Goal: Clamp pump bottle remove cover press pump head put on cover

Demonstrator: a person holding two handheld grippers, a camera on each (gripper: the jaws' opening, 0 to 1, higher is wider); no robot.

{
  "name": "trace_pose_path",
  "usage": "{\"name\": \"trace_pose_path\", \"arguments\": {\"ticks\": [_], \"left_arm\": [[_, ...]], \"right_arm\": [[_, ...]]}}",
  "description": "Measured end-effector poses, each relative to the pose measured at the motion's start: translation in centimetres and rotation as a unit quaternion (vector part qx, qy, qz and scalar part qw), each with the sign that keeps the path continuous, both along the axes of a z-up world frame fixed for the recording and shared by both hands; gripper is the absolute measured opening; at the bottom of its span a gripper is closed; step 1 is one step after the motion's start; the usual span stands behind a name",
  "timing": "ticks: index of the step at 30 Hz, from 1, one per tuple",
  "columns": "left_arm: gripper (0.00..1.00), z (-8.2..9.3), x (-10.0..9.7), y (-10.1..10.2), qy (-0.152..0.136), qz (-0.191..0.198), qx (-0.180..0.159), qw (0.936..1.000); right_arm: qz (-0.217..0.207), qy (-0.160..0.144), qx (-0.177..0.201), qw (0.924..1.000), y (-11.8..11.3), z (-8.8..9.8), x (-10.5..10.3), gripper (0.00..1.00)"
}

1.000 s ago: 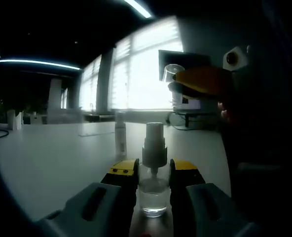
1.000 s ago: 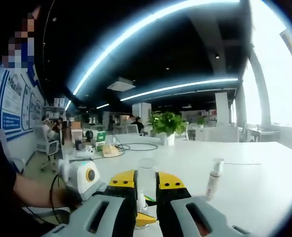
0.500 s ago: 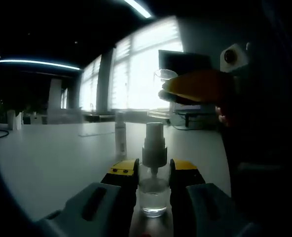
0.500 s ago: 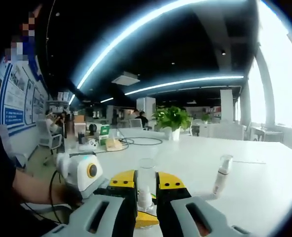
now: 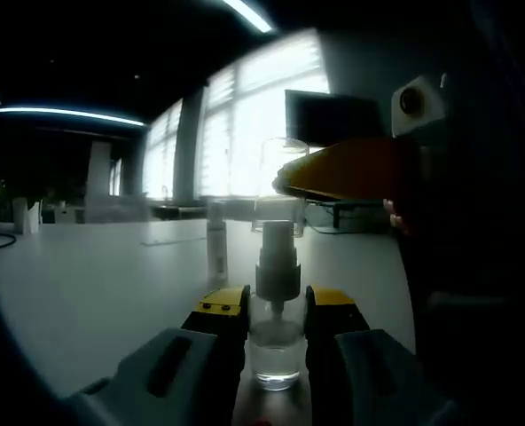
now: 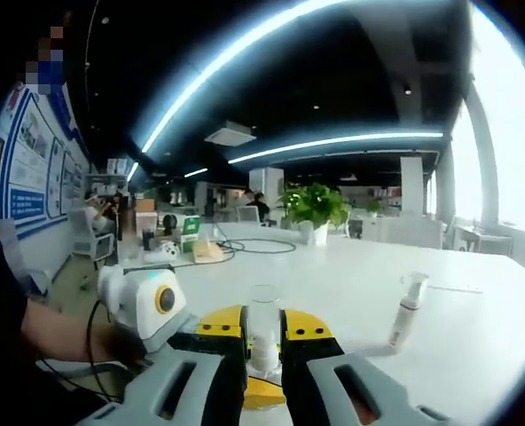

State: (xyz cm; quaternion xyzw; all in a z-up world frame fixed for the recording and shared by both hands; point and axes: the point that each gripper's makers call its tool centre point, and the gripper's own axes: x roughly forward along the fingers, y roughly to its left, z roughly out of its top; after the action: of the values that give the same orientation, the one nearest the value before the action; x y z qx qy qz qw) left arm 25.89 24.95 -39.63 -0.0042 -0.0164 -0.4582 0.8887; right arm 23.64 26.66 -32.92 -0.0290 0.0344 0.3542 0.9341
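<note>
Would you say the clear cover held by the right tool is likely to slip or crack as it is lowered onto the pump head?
The clear cover looks thin, smooth and hollow, so probably light and somewhat slippery. The right tool pinches it between narrow pads, so it may twist. Being rigid-looking plastic, it could crack if squeezed hard against the pump head.

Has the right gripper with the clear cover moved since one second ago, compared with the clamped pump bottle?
Yes. In the left gripper view, the right gripper carried the clear cover leftward and down, now just above the pump bottle.
</note>
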Motion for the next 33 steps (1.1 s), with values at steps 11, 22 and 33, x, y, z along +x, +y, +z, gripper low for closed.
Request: {"name": "trace_pose_path", "arguments": {"ticks": [11, 22, 33], "left_arm": [[0.16, -0.1, 0.0, 0.0, -0.001, 0.000, 0.000, 1.0000], [0.16, 0.0, 0.0, 0.0, -0.001, 0.000, 0.000, 1.0000], [0.16, -0.1, 0.1, 0.1, -0.001, 0.000, 0.001, 1.0000]], "right_arm": [[0.003, 0.004, -0.018, 0.9998, 0.1, -1.0, 0.0, 0.09], [0.000, 0.004, -0.031, 0.9995, 0.3, -1.6, 0.1, 0.09], [-0.002, 0.008, -0.029, 0.9996, 0.2, -2.1, 0.2, 0.09]]}}
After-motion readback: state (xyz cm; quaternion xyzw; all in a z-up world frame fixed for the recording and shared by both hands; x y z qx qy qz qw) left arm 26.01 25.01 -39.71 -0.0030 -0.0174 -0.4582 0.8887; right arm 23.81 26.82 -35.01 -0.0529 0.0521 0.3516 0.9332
